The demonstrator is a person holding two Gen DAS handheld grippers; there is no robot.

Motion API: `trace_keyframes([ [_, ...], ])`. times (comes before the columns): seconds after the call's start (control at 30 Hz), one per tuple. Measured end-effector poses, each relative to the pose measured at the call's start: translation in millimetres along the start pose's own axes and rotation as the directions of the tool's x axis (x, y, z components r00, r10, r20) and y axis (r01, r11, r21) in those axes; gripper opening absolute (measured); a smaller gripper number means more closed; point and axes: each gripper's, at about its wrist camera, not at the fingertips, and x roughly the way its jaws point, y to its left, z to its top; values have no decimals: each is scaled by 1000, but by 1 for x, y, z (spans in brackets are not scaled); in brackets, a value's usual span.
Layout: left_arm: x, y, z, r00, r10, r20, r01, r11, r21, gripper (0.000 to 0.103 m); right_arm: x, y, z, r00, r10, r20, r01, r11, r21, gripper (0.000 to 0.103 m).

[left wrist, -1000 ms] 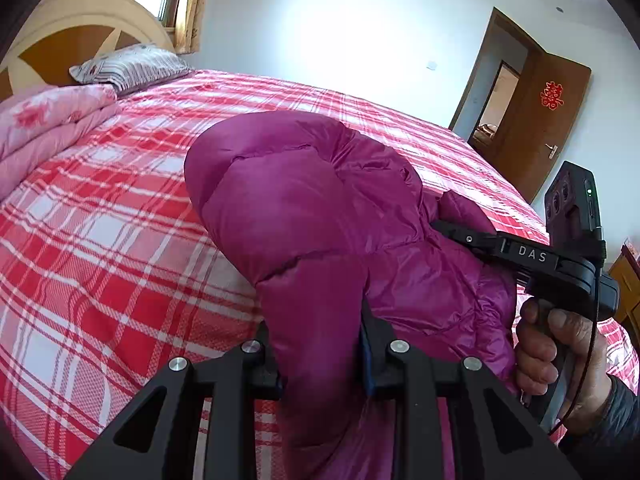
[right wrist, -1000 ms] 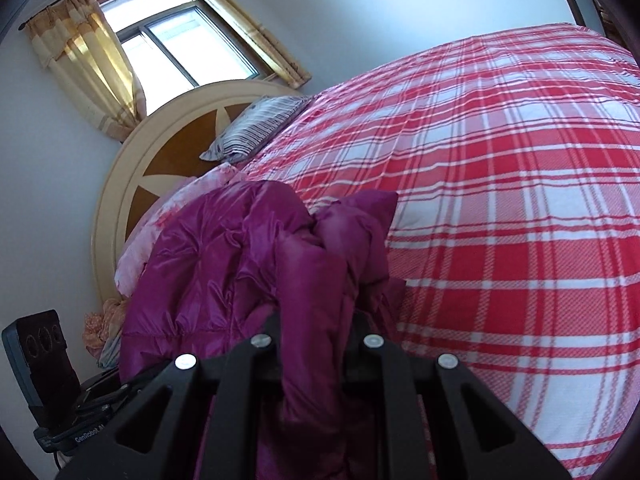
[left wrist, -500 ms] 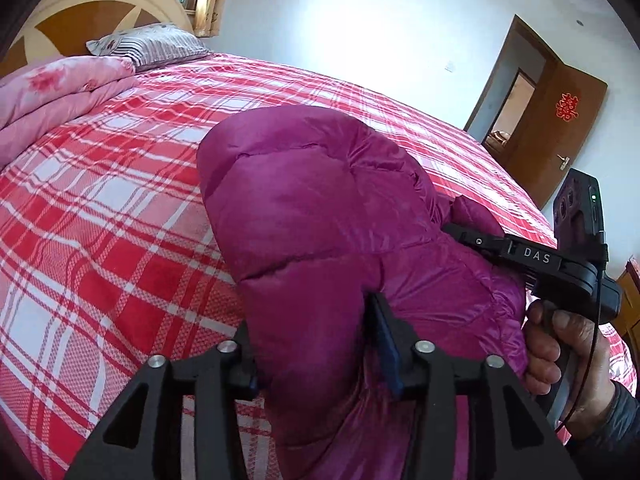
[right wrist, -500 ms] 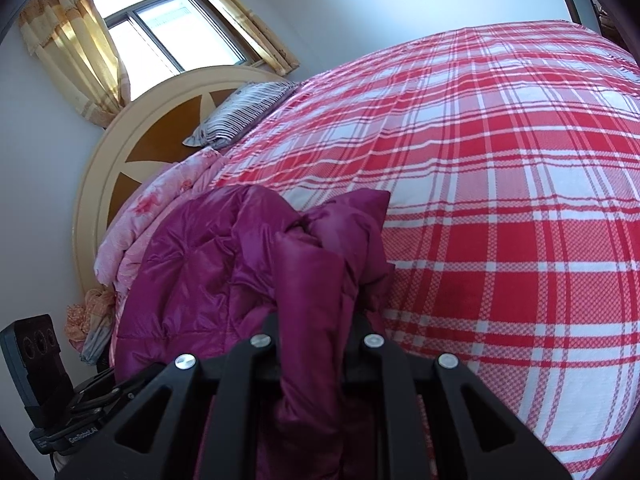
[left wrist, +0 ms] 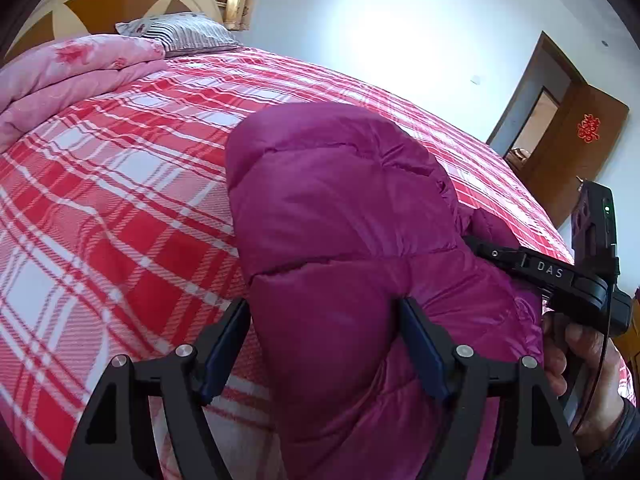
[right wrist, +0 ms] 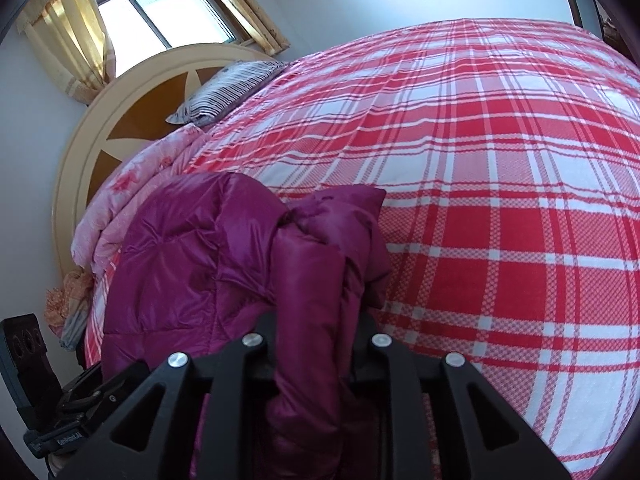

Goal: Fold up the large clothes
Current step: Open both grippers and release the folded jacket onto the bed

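Note:
A magenta puffer jacket [left wrist: 344,216] lies bunched on the red plaid bed [left wrist: 120,208]. My left gripper [left wrist: 324,320] has its jaws spread wide, with a fold of the jacket still between the blue pads [left wrist: 420,344]. My right gripper [right wrist: 316,320] is shut on another fold of the jacket [right wrist: 200,264]. The right gripper's body [left wrist: 560,276], marked DAS, and the hand holding it show at the right of the left wrist view. The left gripper's body [right wrist: 24,364] shows at the lower left of the right wrist view.
A folded pink quilt [left wrist: 72,76] and a striped pillow [left wrist: 180,32] lie by the round headboard [right wrist: 132,120]. A brown door [left wrist: 576,144] stands open at the far right. A window with yellow curtains [right wrist: 80,28] is behind the headboard. Plaid bedspread [right wrist: 500,200] stretches to the right.
My left gripper's jaws have opened wider around the jacket fold and the gripper has moved forward over the bed. The right gripper keeps its hold and has shifted slightly.

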Motion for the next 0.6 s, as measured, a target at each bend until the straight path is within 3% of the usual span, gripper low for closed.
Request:
trace_keyframes([
  [0.17,-33,-8,3,996,53,68,-55,998,29,77,-16,7,0,999,-31,23,31,999,-14,41],
  [0.3,-69,-18,5,990,48,135,-56,997,54,77,-44,21,-2,995,-49,91,54,997,-51,64],
  [0.6,-126,-30,6,973,34,229,-55,995,87,77,-109,65,-26,978,-50,205,78,988,-132,77],
])
